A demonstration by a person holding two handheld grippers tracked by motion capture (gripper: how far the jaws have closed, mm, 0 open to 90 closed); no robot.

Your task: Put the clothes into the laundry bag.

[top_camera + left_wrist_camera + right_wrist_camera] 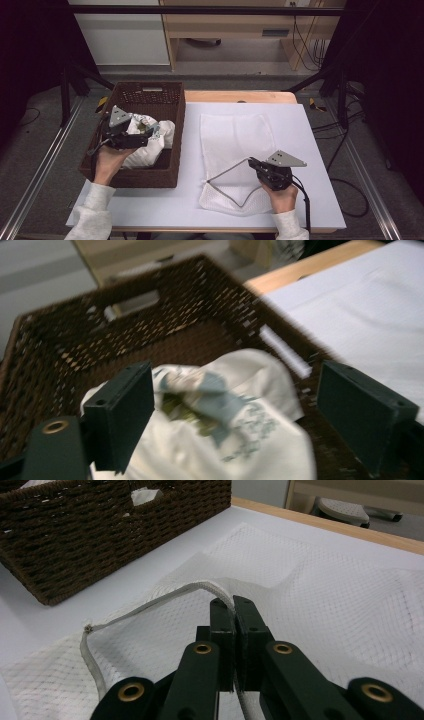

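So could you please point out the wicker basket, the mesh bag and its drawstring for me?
wicker basket (171,145): high view, right wall.
mesh bag (235,132): high view, flat middle.
drawstring (165,596): right gripper view, raised stretch left of the jaws.

You're working in a lab-style recording setup, not a home. Your counter (310,150) is a white board on a wooden top, boxed in by a black metal frame (200,10) with diagonal struts and dark curtains (385,75) on both sides. Aluminium rails (35,175) run along the grey floor (45,115) left and right, and loose cables (350,190) trail over it. Behind the counter you see a plain light-wood desk (225,25) with more cables (305,40) hanging beside it, and a white cabinet panel (120,35). A wicker basket (150,95) looks like a prop here.
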